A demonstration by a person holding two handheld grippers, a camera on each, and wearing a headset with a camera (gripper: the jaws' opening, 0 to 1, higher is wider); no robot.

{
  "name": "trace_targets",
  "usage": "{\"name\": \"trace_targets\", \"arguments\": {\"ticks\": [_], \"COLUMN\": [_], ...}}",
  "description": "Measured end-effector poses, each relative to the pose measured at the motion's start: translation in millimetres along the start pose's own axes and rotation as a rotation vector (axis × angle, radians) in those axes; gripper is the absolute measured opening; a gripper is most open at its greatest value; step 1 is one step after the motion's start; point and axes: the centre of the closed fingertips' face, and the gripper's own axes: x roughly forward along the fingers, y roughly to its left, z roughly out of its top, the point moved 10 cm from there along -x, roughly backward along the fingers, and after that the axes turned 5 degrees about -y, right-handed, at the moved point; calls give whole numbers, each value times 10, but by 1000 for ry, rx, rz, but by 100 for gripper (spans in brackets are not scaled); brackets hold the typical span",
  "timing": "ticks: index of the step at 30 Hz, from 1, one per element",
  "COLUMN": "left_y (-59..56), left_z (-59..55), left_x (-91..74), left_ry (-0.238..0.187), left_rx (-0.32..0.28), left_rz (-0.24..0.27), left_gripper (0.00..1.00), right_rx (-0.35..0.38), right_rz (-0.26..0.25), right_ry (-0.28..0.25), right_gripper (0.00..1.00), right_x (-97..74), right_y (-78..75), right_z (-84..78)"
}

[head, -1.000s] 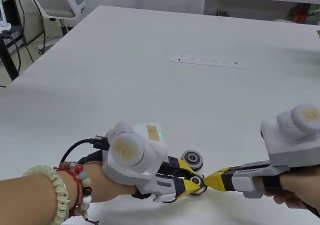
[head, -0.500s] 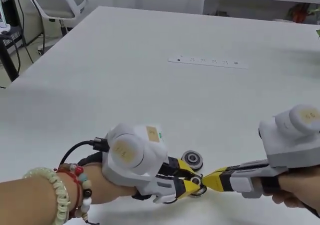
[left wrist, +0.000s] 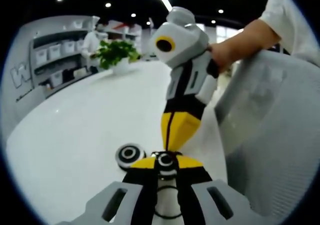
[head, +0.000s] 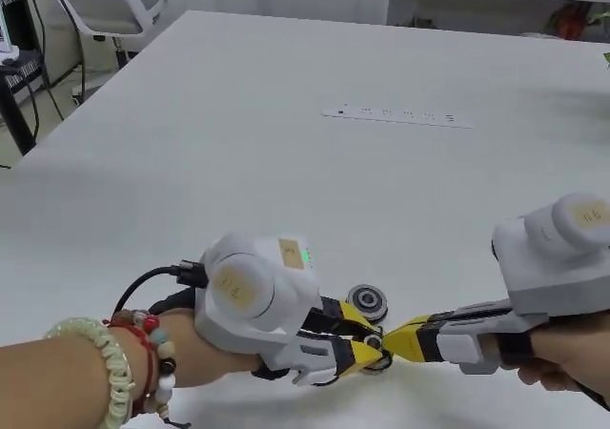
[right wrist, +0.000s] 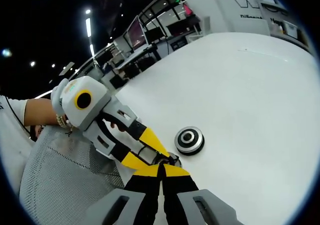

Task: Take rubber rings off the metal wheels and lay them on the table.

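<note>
Low at the near edge of a matte white table (head: 286, 162): left gripper (head: 370, 346), with a smooth white plastic shell, black links and yellow wedge-shaped tips. Clamped on a small metal wheel (left wrist: 165, 160), round, shiny silver with a dark centre hole, gripped from both sides. Resting on the tabletop or just off it, cannot tell which.

From the opposite side: right gripper (head: 392, 341), same white housing and yellow pointed tips, pressed together into one narrow wedge, nose at the rim of the held wheel. Cannot tell if any rubber is pinched between those tips; too small and hidden by the yellow. Tip to tip with the left pair, almost in one line in the head view.

Just beside, on the far side from the body: second wheel (head: 367, 301), lying flat on the table, apart from both tools. Concentric look in the right gripper view: bright metal disc, dark hub, black rubber ring (right wrist: 189, 152) round the outside, not off yet.

Thin black loop under the left jaws in the left gripper view; wire or ring, not clear.

Farther out, mid-table: long flat white power strip (head: 396, 116) with a row of small sockets. On the wrist behind the left gripper: bead bracelets (head: 124, 362), pale green, red, glossy mixed beads. Black cable (head: 152, 276) curving out of the left housing. Grey mesh chair back (right wrist: 60, 180) beside the table edge.
</note>
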Motion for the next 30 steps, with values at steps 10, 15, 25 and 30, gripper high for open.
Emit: {"name": "trace_targets", "arguments": {"ticks": [10,15,25,30], "left_y": [0,2,2,-2], "left_z": [2,0,3,10], "left_x": [7,8,8,10], "left_ry": [2,2,4,9], "left_rx": [0,0,-1,-1], "left_rz": [0,0,0,3], "left_gripper": [13,13,13,13], "right_rx": [-27,-29,51,20], "right_rz": [19,26,55,24], "right_ry": [-12,-14,-47,-34], "right_gripper": [0,0,0,0], "right_x": [30,42,7,11], "right_y": [43,56,31,-17], "right_z": [32,37,35,55]}}
